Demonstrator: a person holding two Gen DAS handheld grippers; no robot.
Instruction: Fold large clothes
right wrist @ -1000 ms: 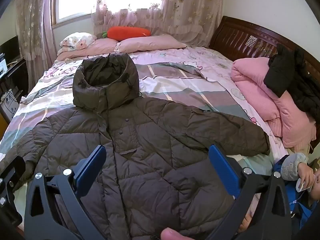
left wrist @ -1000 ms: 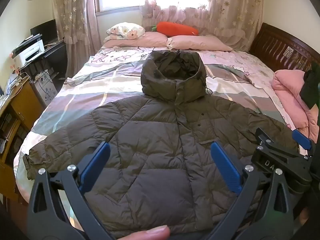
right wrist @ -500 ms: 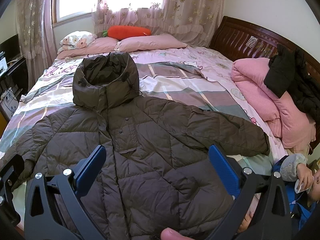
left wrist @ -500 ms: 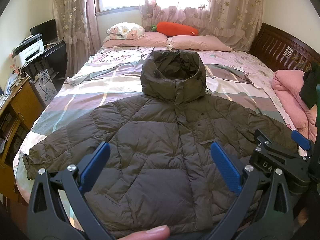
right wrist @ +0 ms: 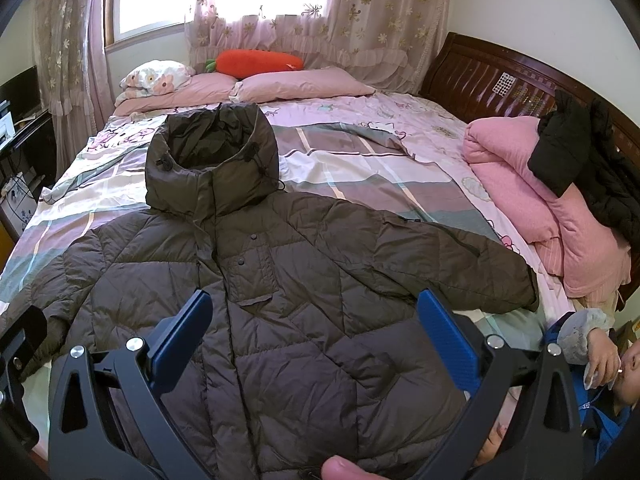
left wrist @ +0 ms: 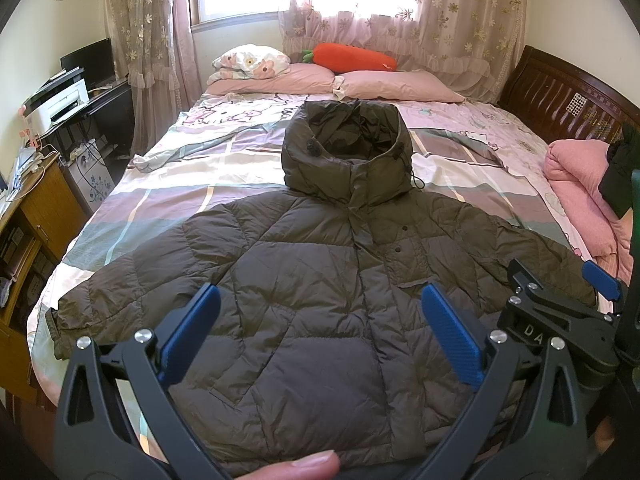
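Over on the left, a white printer [left wrist: 60, 102] is sitting on a dark desk by the curtain, with a wooden cabinet [left wrist: 38, 204] standing nearer against the side of the bed [left wrist: 132, 196]; the bed is lying under a pink and grey checked sheet, and the big dark puffer jacket [left wrist: 320, 280] is lying spread flat across its near half, front up and buttoned, hood [left wrist: 346, 156] pointing toward the pillows [left wrist: 276, 80] and both sleeves stretched out sideways; the left sleeve cuff [left wrist: 56, 328] is reaching almost to the left edge of the mattress; the left gripper [left wrist: 320, 332] is hovering above the jacket's lower front with its blue pads [left wrist: 192, 332] standing wide apart and nothing between them, a thumb tip showing at the bottom of its view; beyond the hood, a stuffed orange carrot [left wrist: 354, 56] is resting on the pillows under the bright window; moving right, the right gripper [right wrist: 314, 332] is hanging over the jacket's right lower half, likewise spread wide and gripping nothing, not touching the fabric as far as I can tell; the right sleeve cuff [right wrist: 528, 292] is ending near the right edge of the bed; farther right, a folded pink blanket [right wrist: 532, 196] is lying along the dark wooden headboard [right wrist: 492, 80] with a black garment [right wrist: 580, 160] draped over it; at the far right corner, a small person's hand [right wrist: 600, 356] in a frilled sleeve is showing beside the bed.
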